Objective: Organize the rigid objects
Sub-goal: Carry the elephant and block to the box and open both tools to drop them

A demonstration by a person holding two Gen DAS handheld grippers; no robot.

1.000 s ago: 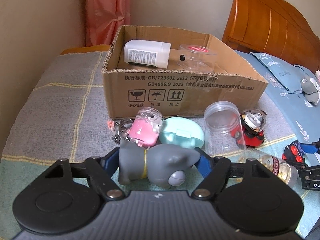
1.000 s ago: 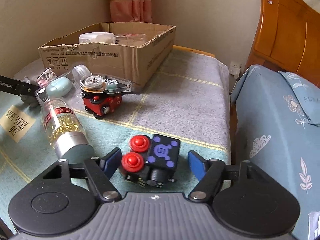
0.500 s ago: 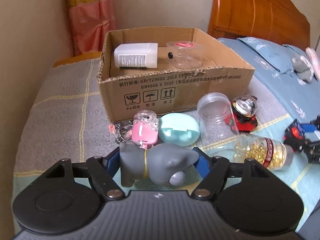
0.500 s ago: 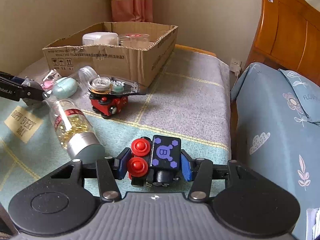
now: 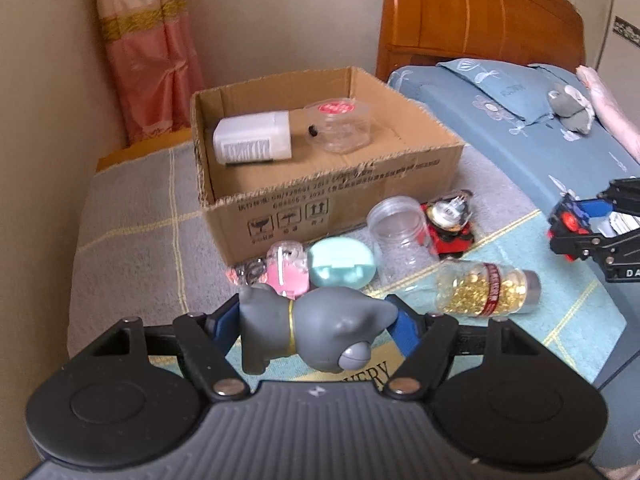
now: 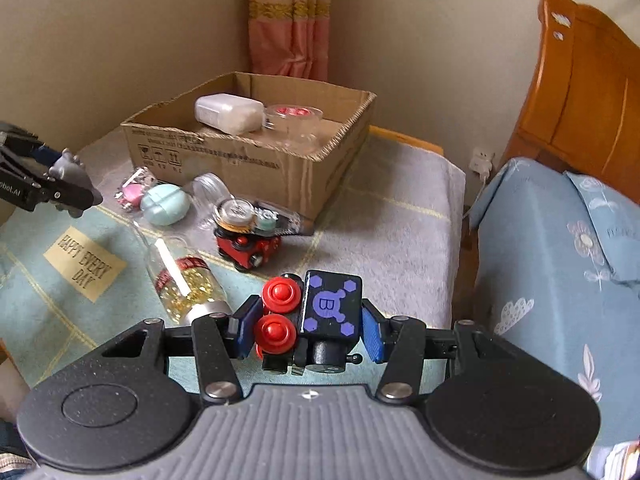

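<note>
Right wrist: right tongs [image 6: 308, 326] clench "B" toy train [image 6: 316, 320]; left tongs [image 5: 316, 320] clench grey figurine [image 5: 316, 326].

Left gripper [image 5: 316, 320] clamps grey toy animal [image 5: 312, 328], held sideways above the mat. Cardboard box [image 5: 320, 184] beyond holds white bottle [image 5: 252, 142] and clear container [image 5: 340, 124].

Each wrist camera looks forward and down along its own fingers, close above the blanket. Both views share the cardboard box [image 5: 328, 168] [image 6: 256, 148] and the clutter before it.

Home bedroom: wooden headboard [image 5: 480, 12], pillow [image 5: 504, 88], curtain [image 5: 148, 52].
</note>
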